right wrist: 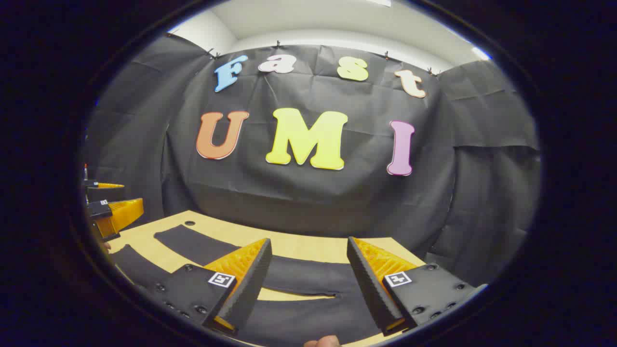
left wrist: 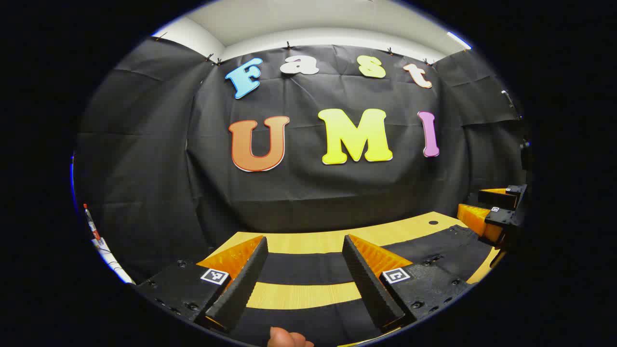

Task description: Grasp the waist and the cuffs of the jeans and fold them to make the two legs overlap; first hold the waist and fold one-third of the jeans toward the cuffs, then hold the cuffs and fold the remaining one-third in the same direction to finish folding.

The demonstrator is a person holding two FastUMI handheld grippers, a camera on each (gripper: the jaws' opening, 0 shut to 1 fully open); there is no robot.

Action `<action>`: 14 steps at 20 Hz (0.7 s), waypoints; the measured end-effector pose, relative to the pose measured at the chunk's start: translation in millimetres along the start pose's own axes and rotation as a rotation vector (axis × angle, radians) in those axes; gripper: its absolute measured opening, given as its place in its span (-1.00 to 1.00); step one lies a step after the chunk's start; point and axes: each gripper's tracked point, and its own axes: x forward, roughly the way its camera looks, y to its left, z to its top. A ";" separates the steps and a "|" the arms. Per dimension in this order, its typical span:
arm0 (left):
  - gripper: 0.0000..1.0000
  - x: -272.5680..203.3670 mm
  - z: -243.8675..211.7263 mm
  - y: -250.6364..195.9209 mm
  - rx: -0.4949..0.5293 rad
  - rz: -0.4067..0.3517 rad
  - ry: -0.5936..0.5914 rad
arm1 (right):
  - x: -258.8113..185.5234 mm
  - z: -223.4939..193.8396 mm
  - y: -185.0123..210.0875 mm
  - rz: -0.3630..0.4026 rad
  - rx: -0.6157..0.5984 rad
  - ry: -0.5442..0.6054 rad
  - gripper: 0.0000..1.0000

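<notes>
On the tabletop (left wrist: 308,243), dark jeans (right wrist: 299,279) lie spread; left hand-held gripper (left wrist: 303,274) and right hand-held gripper (right wrist: 308,279) both gape, empty.

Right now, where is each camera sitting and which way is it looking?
Left gripper view: rides on the left gripper, looking forward over the dark jeans on the wooden table toward the black cloth wall; a fingertip shows at the bottom, the right gripper at far right.
Right gripper view: rides on the right gripper, facing the same wall over the jeans; the left gripper sits at far left.
Shared: jeans, table, wall, both grippers open.
</notes>
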 end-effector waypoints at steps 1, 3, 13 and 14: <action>0.99 -0.6 -0.3 -0.8 -0.002 0.001 0.004 | 1.1 -0.9 -0.3 0.001 -0.004 0.003 0.89; 0.99 -2.2 -4.4 -1.9 0.002 -0.003 0.020 | 3.8 -4.3 0.8 0.000 -0.001 0.007 0.89; 0.99 -5.2 -7.6 -3.1 0.012 -0.018 0.042 | 7.0 -9.3 5.6 0.003 0.003 0.012 0.89; 0.99 -6.1 -7.7 -1.2 0.006 -0.016 0.046 | 7.2 -10.0 7.3 0.008 0.000 0.013 0.89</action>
